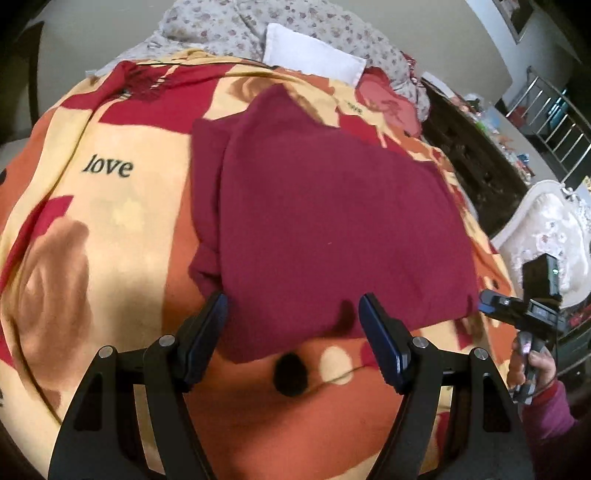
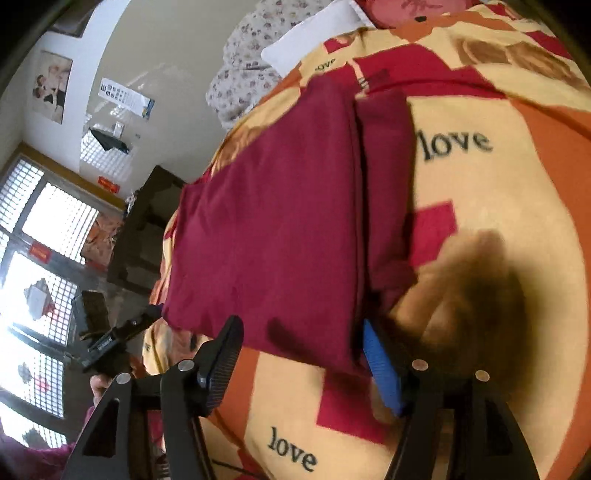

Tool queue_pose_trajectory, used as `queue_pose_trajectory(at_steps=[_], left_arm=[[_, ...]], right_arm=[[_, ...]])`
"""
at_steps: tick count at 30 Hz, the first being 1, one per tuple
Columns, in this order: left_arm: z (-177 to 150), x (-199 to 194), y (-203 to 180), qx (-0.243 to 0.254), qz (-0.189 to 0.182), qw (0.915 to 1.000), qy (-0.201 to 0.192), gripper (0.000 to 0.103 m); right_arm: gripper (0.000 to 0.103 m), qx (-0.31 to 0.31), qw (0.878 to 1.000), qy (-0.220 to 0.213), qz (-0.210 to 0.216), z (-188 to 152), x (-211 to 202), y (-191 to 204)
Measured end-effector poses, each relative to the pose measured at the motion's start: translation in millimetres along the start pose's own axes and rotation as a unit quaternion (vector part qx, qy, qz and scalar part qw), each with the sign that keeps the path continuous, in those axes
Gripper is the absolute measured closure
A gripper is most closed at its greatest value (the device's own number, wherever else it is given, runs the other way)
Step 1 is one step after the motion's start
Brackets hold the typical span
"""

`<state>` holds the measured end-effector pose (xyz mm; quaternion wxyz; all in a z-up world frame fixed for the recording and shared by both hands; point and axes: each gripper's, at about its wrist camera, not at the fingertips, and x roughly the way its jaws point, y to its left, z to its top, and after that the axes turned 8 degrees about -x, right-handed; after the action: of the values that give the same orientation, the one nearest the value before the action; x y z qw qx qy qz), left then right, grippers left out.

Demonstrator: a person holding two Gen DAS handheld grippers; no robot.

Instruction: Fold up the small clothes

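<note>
A dark red garment (image 1: 332, 221) lies flat on a patterned bedspread (image 1: 110, 229), one side folded over onto itself along its left part. My left gripper (image 1: 291, 314) is open just above the garment's near edge, holding nothing. In the right wrist view the garment (image 2: 273, 229) lies ahead with its folded side strip (image 2: 388, 192) on the right. My right gripper (image 2: 303, 343) is open over the garment's near edge, empty. A gripper (image 1: 491, 299) held in a hand also shows at the garment's right corner in the left wrist view, jaws hard to read there. The other gripper (image 2: 147, 317) shows at the left corner.
The bedspread (image 2: 498, 184) is orange, cream and red with "love" printed on it. A floral quilt (image 1: 229, 26) and white pillow (image 1: 314, 55) lie at the far end. A dark cabinet (image 1: 469, 147) and a white upholstered chair (image 1: 546, 229) stand right of the bed.
</note>
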<state>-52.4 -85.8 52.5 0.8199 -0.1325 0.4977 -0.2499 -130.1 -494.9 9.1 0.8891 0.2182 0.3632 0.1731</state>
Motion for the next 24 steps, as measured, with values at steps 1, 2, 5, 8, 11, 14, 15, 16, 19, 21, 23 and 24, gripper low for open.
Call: queue_pose_trajectory(at_steps=[1, 2, 5, 8, 11, 14, 15, 16, 19, 21, 23, 24], left_arm=[[-0.1, 2.6, 1.9, -0.005, 0.000, 1.0000, -0.003, 0.029], [-0.1, 5.0, 3.5, -0.011, -0.004, 0.9999, -0.002, 0.030], [-1.4, 16.9, -0.7, 0.012, -0.015, 0.9994, 0.029, 0.053], [-0.6, 19.0, -6.4, 0.043, -0.009, 0.9979, 0.047, 0.060], [-2.2, 16.9, -5.0, 0.053, -0.005, 0.9973, 0.052, 0.062], [-8.1, 19.7, 5.7, 0.034, -0.001, 0.9979, 0.055, 0.062], [-9.1, 19.6, 6.6, 0.028, -0.003, 0.9981, 0.055, 0.062], [-10.2, 16.7, 7.1, 0.021, -0.003, 0.9985, 0.050, 0.062], [-11.8, 5.3, 3.2, 0.021, 0.000, 0.9989, 0.042, 0.062], [-13.3, -2.7, 1.6, 0.024, 0.007, 0.9991, 0.035, 0.062], [-15.1, -12.3, 2.0, 0.019, 0.007, 0.9994, 0.027, 0.062], [-15.3, -15.9, 2.8, 0.015, 0.004, 0.9996, 0.022, 0.062]], right_arm=[[0.050, -0.011, 1.000, 0.000, -0.005, -0.9, 2.8, 1.3], [0.069, -0.022, 0.999, 0.003, -0.027, -1.4, 5.3, 2.1], [0.090, -0.044, 0.997, 0.005, -0.060, 1.1, 3.8, 3.8], [0.095, -0.089, 0.991, 0.013, -0.103, 8.5, -5.1, 16.8], [0.097, -0.120, 0.982, 0.015, -0.143, 14.9, -6.1, 20.3], [0.097, -0.092, 0.987, 0.038, -0.129, 13.9, 7.7, 7.0], [0.097, -0.084, 0.988, 0.037, -0.125, 15.2, 6.9, 5.5], [0.097, -0.075, 0.989, 0.029, -0.120, 15.3, 1.0, 3.4], [0.089, -0.063, 0.987, 0.006, -0.145, 21.6, -22.3, 7.5], [0.054, -0.062, 0.986, -0.016, -0.152, 23.4, -38.3, 14.5], [0.047, -0.059, 0.991, -0.035, -0.112, 28.7, -48.5, 25.0], [0.047, -0.061, 0.993, -0.038, -0.089, 31.8, -47.9, 33.1]])
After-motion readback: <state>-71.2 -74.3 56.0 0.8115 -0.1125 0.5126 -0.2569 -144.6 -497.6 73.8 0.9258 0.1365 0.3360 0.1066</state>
